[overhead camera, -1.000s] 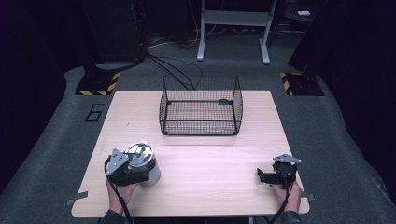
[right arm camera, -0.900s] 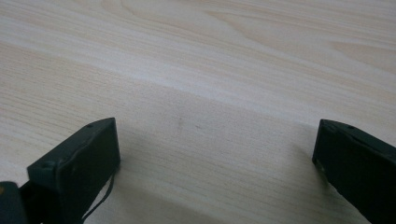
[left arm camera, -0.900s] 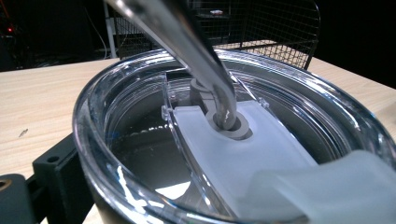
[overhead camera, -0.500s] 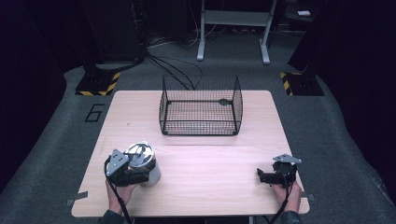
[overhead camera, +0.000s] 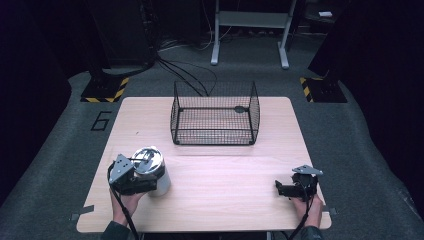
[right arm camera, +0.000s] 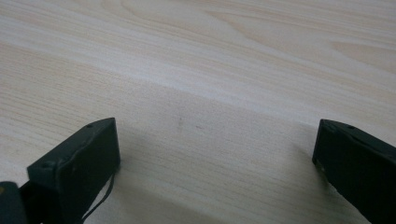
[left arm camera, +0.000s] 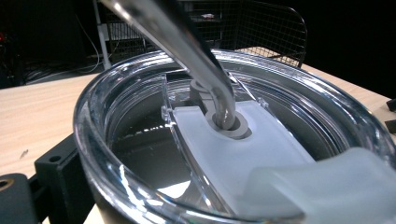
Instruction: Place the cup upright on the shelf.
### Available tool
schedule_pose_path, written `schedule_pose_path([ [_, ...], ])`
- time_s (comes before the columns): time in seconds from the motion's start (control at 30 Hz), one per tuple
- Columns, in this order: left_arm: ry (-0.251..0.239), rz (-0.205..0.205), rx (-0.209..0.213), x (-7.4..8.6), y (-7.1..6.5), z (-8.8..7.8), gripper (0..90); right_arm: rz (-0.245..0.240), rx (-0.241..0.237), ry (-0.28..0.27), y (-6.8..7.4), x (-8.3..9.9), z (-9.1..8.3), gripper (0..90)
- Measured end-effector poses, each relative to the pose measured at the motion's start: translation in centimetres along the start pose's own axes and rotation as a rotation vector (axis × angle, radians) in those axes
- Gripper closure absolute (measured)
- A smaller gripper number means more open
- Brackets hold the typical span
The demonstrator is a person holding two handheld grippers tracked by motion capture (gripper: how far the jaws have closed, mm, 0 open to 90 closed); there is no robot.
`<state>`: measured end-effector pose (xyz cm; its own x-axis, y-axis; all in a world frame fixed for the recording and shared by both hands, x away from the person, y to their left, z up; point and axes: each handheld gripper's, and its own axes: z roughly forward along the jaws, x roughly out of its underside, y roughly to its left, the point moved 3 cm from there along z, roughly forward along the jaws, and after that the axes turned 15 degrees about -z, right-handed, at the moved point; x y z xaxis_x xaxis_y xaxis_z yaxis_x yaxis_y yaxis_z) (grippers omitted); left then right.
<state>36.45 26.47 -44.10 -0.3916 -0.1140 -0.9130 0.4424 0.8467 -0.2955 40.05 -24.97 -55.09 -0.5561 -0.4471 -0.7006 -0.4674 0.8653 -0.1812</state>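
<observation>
Steel tumbler [overhead camera: 151,170] with clear lid [left arm camera: 233,140] and straw [left arm camera: 187,51], upright at tabletop's [overhead camera: 220,195] near-left, clasped by left gripper [overhead camera: 131,176], right gripper [overhead camera: 287,189] spread wide, resting near-right, wire basket [overhead camera: 215,114] farther back.

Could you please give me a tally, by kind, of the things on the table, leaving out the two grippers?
Metal tumbler with a clear lid and straw: 1
Black wire basket: 1
Total: 2
</observation>
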Motion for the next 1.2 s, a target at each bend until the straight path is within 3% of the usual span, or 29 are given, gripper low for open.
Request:
schedule_pose_path([
  [0.43,0.009,0.044,0.009,-2.5,-0.4,1.1,3.0,-0.004,-0.001,0.002,0.0,0.0,0.0,0.1],
  [1.13,0.039,0.078,0.051,-4.8,-1.4,3.5,3.0,0.001,0.001,-0.003,0.0,0.0,0.0,0.1],
  [1.2,0.036,0.067,0.056,-5.1,-1.5,3.8,3.1,0.000,0.002,-0.002,0.0,0.0,0.0,0.1],
])
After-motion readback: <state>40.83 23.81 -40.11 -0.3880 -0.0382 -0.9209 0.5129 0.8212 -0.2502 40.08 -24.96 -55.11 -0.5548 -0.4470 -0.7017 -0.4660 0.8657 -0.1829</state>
